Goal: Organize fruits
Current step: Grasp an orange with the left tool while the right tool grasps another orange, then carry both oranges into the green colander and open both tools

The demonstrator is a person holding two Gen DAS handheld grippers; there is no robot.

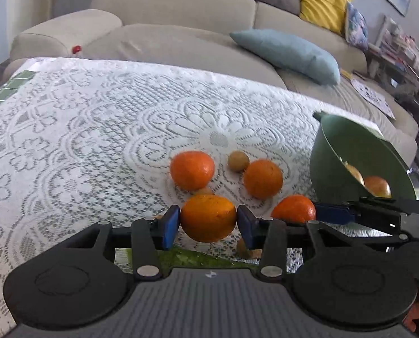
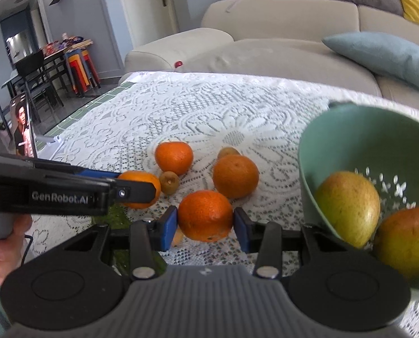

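Tablecloth (image 1: 96, 118) first: white lace, snaggy and soft, so lift straight up before you translate or a pad edge may catch the weave. Green colander (image 2: 350, 140) sits at the right of the table, tilted with its mouth toward you, holding a yellow-green pear (image 2: 347, 208) and another orange-yellow fruit (image 2: 406, 242); that looks like the drop target. Left gripper (image 1: 208, 221) has its blue pads on both sides of an orange (image 1: 208, 217), closed to about the fruit's width, and contact looks made. Right gripper (image 2: 205, 224) is in the same state on a second orange (image 2: 205, 215), pads at its flanks, gripped or very nearly so. Both fruits sit at the near edge of the cluster, just beside each other, so raise one hand at a time to keep the tools from clashing. Right goes first since it is nearest the colander. Squeeze only enough to stop roll; the skin is smooth and round. Two more oranges (image 2: 235, 176) (image 2: 174, 157) stay loose further back. Small brown fruits (image 2: 169, 181), kind unclear, lie between them and will roll if nudged, so keep your fingers clear. Lower into the colander, don't drop; it could tip.
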